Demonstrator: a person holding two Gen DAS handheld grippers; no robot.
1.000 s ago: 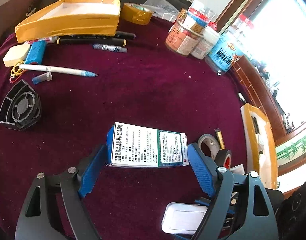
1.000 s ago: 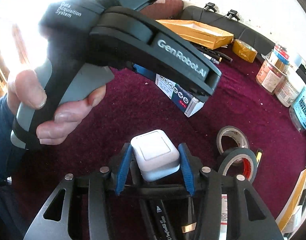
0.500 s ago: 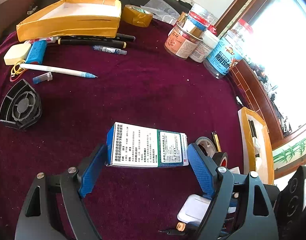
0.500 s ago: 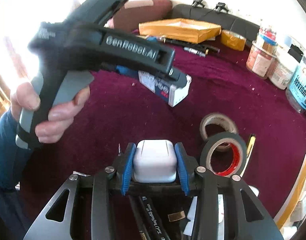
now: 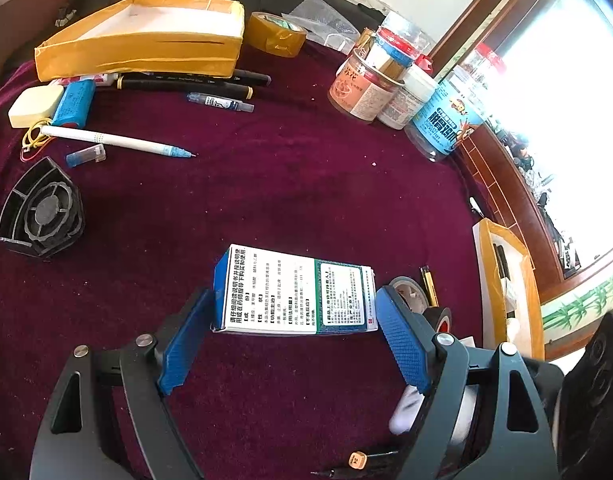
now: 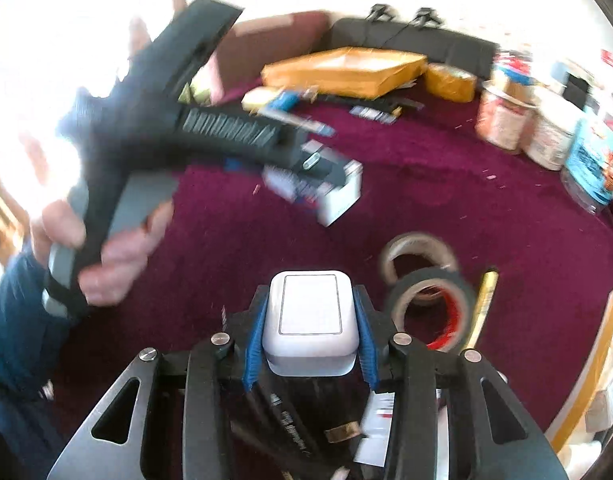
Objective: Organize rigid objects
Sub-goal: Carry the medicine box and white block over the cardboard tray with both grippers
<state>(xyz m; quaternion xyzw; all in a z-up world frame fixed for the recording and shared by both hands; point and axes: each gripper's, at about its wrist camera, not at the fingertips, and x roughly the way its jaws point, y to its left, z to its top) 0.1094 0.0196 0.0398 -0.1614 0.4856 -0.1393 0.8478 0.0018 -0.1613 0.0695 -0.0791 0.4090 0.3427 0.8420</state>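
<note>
A white and blue medicine box (image 5: 274,292) lies crosswise between the blue pads of my left gripper (image 5: 294,296), which is shut on its two ends just above the maroon cloth. The right wrist view shows that box (image 6: 338,196) blurred at the tip of the left gripper, which a hand (image 6: 106,256) holds. My right gripper (image 6: 310,312) is shut on a white square switch (image 6: 310,320), low at the near side of the table. Part of the switch (image 5: 406,412) peeks out behind the left gripper's right finger.
A yellow taped tray (image 5: 138,52) stands at the back, with pens (image 5: 118,140) and a black fan (image 5: 42,216) at the left. Jars (image 5: 366,88) cluster at the back right. Two tape rolls (image 6: 426,304) lie near the right gripper. A second yellow tray (image 5: 502,280) lines the right edge.
The right gripper has rolled and shifted with the white switch, which has slid down and right in the left wrist view. The left gripper keeps the medicine box in place.
</note>
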